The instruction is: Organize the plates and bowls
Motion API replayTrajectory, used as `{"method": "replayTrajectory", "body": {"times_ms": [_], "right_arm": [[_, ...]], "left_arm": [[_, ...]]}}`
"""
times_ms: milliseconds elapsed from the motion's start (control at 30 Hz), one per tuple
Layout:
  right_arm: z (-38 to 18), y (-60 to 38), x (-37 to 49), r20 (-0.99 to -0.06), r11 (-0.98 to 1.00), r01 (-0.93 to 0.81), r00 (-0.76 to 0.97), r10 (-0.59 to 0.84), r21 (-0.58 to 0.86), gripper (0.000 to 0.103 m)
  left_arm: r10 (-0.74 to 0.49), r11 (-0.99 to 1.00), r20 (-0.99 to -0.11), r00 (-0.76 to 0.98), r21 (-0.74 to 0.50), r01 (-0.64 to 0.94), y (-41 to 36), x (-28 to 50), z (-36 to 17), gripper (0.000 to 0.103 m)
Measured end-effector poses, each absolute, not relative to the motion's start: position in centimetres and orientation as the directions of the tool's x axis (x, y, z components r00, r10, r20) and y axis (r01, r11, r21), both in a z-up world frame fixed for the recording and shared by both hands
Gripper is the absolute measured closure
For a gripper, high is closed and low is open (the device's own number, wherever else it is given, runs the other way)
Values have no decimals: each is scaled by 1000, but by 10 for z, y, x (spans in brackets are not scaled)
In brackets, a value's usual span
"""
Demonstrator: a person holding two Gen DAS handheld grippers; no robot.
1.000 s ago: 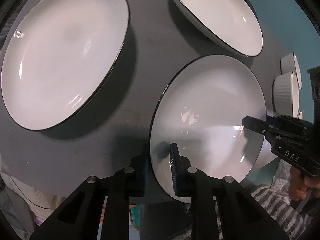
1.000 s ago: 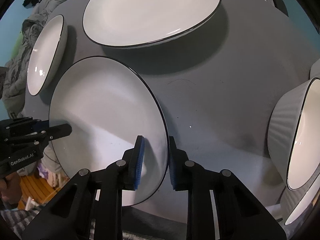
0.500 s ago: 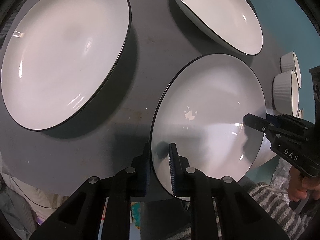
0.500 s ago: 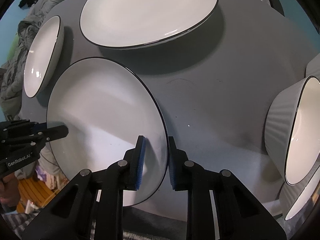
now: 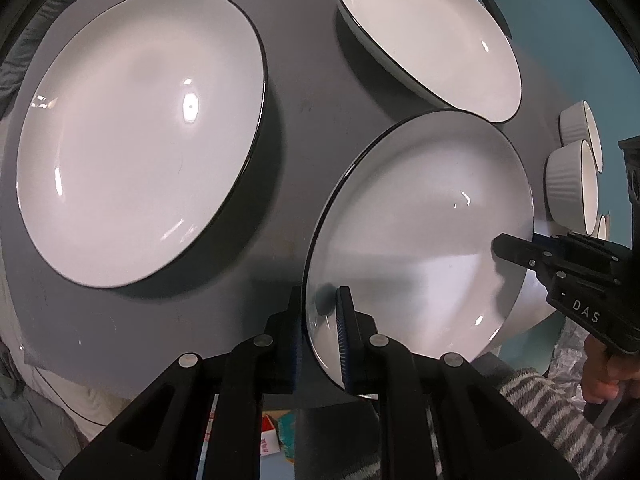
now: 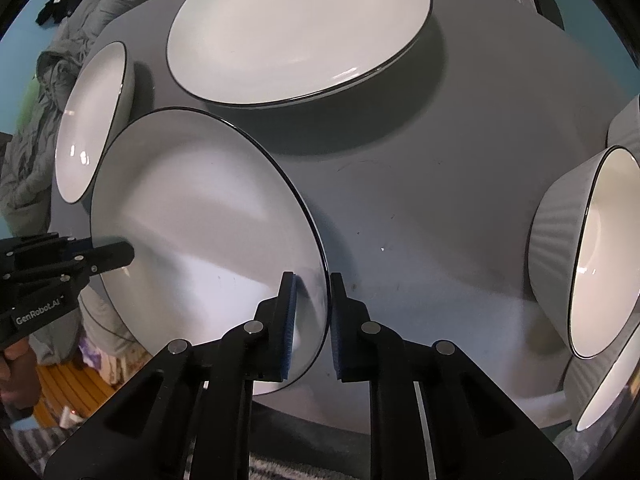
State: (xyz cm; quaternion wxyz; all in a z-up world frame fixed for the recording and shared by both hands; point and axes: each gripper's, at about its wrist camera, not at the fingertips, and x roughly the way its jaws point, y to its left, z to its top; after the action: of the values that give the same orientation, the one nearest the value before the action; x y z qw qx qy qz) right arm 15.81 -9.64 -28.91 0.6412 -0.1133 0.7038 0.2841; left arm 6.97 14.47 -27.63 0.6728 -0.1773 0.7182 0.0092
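Observation:
A white deep plate with a thin black rim (image 5: 420,240) (image 6: 200,232) is held above the near edge of the grey round table (image 5: 304,92) (image 6: 420,208). My left gripper (image 5: 318,336) is shut on its rim at one side. My right gripper (image 6: 310,320) is shut on the opposite rim and also shows in the left wrist view (image 5: 516,248). The left gripper shows in the right wrist view (image 6: 108,254). A large white plate (image 5: 136,136) (image 6: 296,28) lies on the table. A second deep plate (image 5: 428,36) (image 6: 90,120) lies further along.
Ribbed white bowls (image 5: 572,184) (image 6: 588,256) stand in a group at the table's side. Grey bedding (image 6: 48,92) lies beyond the table. A striped cloth (image 5: 552,404) and small items on the floor (image 5: 272,436) lie below the table's near edge.
The held plate has shifted slightly, rising a little relative to the table. Both grippers keep their hold on its rim.

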Motion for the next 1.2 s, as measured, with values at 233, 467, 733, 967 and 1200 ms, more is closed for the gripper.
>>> {"method": "replayTrajectory", "body": {"times_ms": [233, 467, 733, 967, 1200], "right_arm": [[-294, -111, 164, -958, 822, -493, -165, 234, 285, 88], [-294, -115, 162, -957, 813, -505, -163, 240, 289, 86], [-291, -114, 163, -958, 812, -508, -157, 239, 286, 80], [-289, -119, 168, -955, 817, -494, -166, 246, 297, 87], [-281, -125, 170, -951, 818, -486, -174, 253, 307, 87]], "left_arm": [[-246, 938, -969, -28, -231, -257, 157, 88, -272, 88], [-242, 935, -970, -27, -225, -275, 134, 97, -280, 86], [-246, 935, -969, -29, -229, -271, 121, 105, -281, 86], [-242, 931, -970, -17, -227, -284, 123, 102, -279, 87], [-250, 928, -968, -10, -237, -286, 129, 102, -271, 87]]}}
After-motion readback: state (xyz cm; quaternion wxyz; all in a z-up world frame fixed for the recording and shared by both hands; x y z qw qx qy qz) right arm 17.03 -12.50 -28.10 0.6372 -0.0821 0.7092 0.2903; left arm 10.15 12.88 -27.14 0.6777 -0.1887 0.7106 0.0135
